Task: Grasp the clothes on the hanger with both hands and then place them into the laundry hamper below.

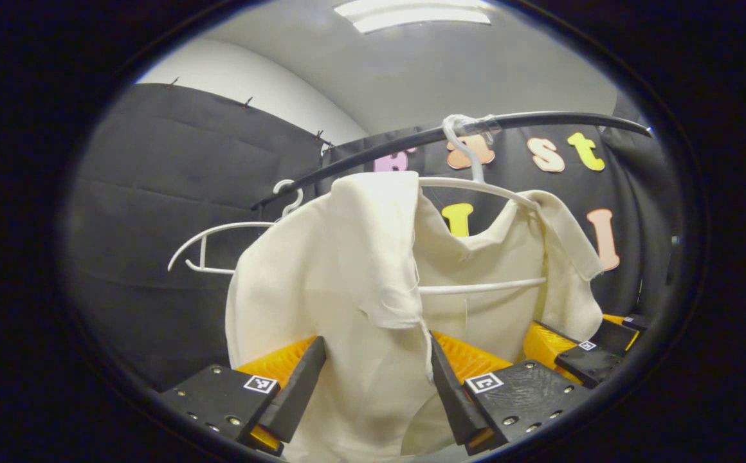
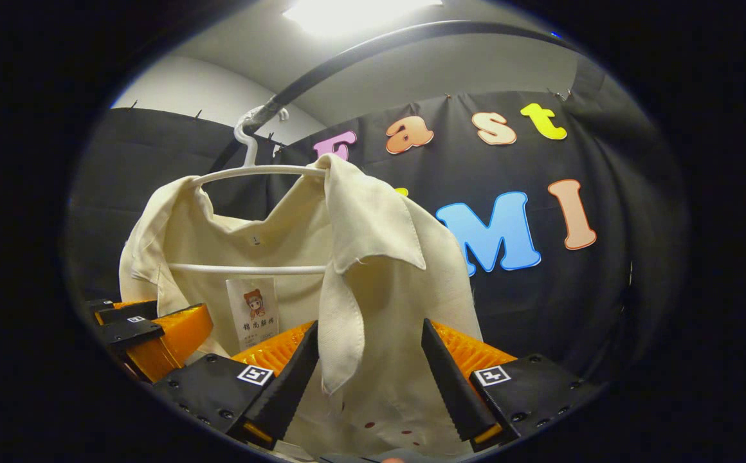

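Cream shirt (image 1: 347,289) on white hanger (image 1: 476,186), left gripper (image 1: 373,386) open around it

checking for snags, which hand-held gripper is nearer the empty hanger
Left. The left hand-held gripper straddles the shirt at the shoulder beside the empty hanger; the right hand-held gripper is at the shirt's far shoulder, away from it.

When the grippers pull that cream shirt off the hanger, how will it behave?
The cream shirt probably goes floppy: it already drapes in soft folds over the white hanger. It looks thin, so likely light. Its collar may snag on the hanger's arm.
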The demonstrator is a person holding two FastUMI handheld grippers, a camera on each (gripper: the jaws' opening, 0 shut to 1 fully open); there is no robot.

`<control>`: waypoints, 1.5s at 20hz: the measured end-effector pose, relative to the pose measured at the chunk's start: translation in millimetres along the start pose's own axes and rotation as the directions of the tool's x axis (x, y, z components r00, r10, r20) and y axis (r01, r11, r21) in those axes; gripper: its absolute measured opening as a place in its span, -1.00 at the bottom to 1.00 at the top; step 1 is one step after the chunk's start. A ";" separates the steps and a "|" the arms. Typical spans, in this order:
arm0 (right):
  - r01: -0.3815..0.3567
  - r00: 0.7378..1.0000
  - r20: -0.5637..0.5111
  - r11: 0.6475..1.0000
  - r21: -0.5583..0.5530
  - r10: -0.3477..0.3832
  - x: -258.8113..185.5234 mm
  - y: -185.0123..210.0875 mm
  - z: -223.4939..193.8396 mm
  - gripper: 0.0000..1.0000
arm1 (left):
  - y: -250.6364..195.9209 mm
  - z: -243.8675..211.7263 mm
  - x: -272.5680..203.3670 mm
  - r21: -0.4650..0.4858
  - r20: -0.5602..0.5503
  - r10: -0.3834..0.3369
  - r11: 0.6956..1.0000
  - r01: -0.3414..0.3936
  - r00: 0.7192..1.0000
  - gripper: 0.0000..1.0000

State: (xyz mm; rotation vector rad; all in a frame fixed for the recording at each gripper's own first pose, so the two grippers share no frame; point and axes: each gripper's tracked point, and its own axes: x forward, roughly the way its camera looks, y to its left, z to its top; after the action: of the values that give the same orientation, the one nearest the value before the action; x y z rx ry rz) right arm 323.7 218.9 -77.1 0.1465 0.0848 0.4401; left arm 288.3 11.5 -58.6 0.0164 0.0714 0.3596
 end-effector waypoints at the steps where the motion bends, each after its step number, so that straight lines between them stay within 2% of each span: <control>1: 0.010 1.000 0.001 1.000 0.005 -0.010 5.5 -1.2 -0.4 0.94 | -0.3 -0.8 3.4 0.007 -0.001 0.014 1.000 -0.014 1.000 0.81; 7: 0.080 0.996 0.039 0.997 0.013 -0.080 32.2 -13.7 5.9 0.94 | 10.8 -2.3 11.8 0.024 0.007 0.091 0.996 -0.091 0.996 0.83; 8: 0.093 0.995 0.043 0.996 0.007 -0.093 35.7 -17.5 6.7 0.91 | 14.5 -3.1 12.3 0.023 0.009 0.094 0.995 -0.094 0.996 0.77; 9: 0.116 0.992 0.044 0.993 -0.003 -0.115 39.1 -22.5 6.0 0.63 | 20.9 -1.9 11.7 0.024 0.013 0.110 0.994 -0.110 0.994 0.72; 10: 0.138 0.989 0.046 0.990 -0.015 -0.137 40.1 -28.6 5.3 0.46 | 27.9 -2.0 11.9 0.025 0.015 0.129 0.991 -0.129 0.992 0.36; 11: 0.157 0.986 0.054 0.987 -0.027 -0.155 42.6 -31.9 6.5 0.15 | 28.9 -2.4 12.6 0.024 0.011 0.130 0.991 -0.130 0.991 0.21; 12: 0.174 0.983 0.063 0.984 -0.045 -0.171 45.1 -33.8 7.7 -0.05 | 27.4 -1.8 12.6 0.027 0.005 0.124 0.992 -0.124 0.992 0.07; 13: 0.199 0.978 0.080 0.978 -0.065 -0.194 44.5 -38.0 11.3 -0.54 | 28.9 0.6 8.9 0.038 0.007 0.129 0.991 -0.129 0.992 0.19; 15: 0.212 0.974 0.104 0.972 -0.098 -0.201 40.9 -37.9 17.2 -0.78 | 39.1 7.1 10.9 0.034 0.024 0.126 0.991 -0.127 0.992 -0.43; 16: 0.213 0.973 0.120 0.970 -0.115 -0.199 41.1 -37.4 21.1 -0.78 | 37.1 5.9 11.4 0.026 0.018 0.090 0.996 -0.090 0.996 -0.63; 17: 0.234 0.967 0.136 0.964 -0.124 -0.217 40.3 -44.6 27.3 -0.82 | 44.1 8.7 6.6 0.017 0.020 0.100 0.995 -0.100 0.995 -0.63; 18: 0.236 0.964 0.152 0.964 -0.123 -0.216 37.4 -46.5 30.8 -0.87 | 44.6 6.7 4.8 0.010 0.013 0.086 0.996 -0.086 0.996 -0.91; 21: 0.257 0.953 0.197 0.957 -0.131 -0.229 33.6 -59.6 48.7 -0.88 | 58.7 17.5 -4.2 0.007 0.033 0.131 0.991 -0.131 0.991 -0.94; 23: 0.277 0.941 0.238 0.950 -0.143 -0.239 29.9 -66.3 63.3 -0.88 | 69.6 33.7 -12.0 0.044 0.071 0.152 0.987 -0.156 0.986 -0.99; 26: 0.307 0.926 0.272 0.941 -0.140 -0.261 16.8 -73.1 77.1 -0.88 | 87.4 58.4 -24.2 0.085 0.128 0.151 0.983 -0.162 0.980 -0.95; 30: 0.348 0.905 0.305 0.927 -0.136 -0.295 16.0 -89.8 92.8 -0.89 | 103.6 71.8 -25.5 0.109 0.135 0.169 0.977 -0.184 0.976 -0.96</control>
State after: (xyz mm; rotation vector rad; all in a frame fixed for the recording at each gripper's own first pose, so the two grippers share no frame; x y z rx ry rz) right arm 386.2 134.1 -0.8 0.0056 -0.2102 0.0890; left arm 233.4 99.2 17.6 0.1657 -0.0326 0.5317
